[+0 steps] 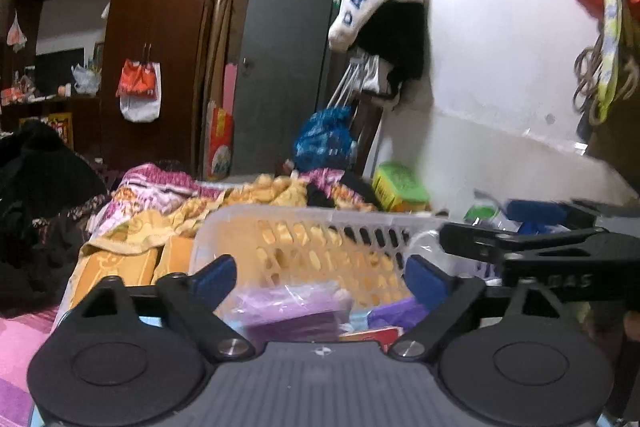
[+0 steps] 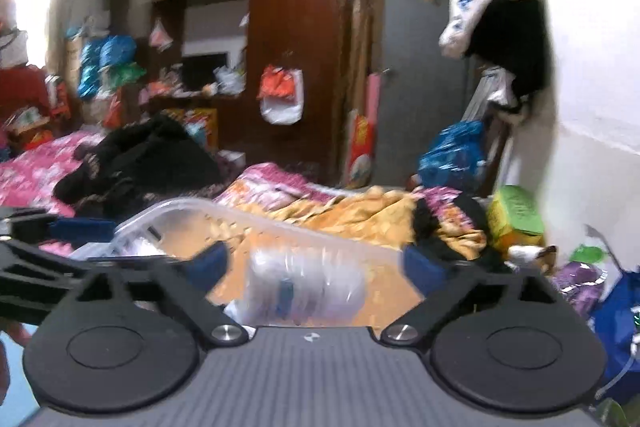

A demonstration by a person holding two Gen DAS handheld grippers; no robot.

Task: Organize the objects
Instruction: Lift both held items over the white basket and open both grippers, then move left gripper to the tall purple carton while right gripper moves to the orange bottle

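**Both grippers poised at the basket, jaws spread**

Nearest the lens in the left wrist view, the left gripper (image 1: 318, 277) has its jaws spread wide with nothing between them. Just past its blue fingertips (image 1: 216, 273), at lower centre of the frame, lie purple plastic-wrapped packets (image 1: 296, 311) inside a translucent slotted basket (image 1: 320, 217). The right gripper (image 1: 520, 247) shows at the right edge of that frame, reaching over the basket's rim.

In the right wrist view the right gripper (image 2: 316, 265) is likewise spread and holds nothing. Between its fingertips, at lower centre, sits a blurred clear plastic bottle (image 2: 304, 287), seemingly lying in the basket (image 2: 180, 207); whether it touches either pad cannot be told.

The packets look light, soft and slippery in their film, so a pinch across the flat middle would likely hold best. The bottle looks light and thin-walled, likely to dent or squirt out of a hard squeeze; its ribbed waist seems the surest hold.

Beyond the basket is a rumpled yellow and pink blanket (image 1: 248, 195) on the bed, then a green box (image 1: 400, 187) at the wall, right of centre.
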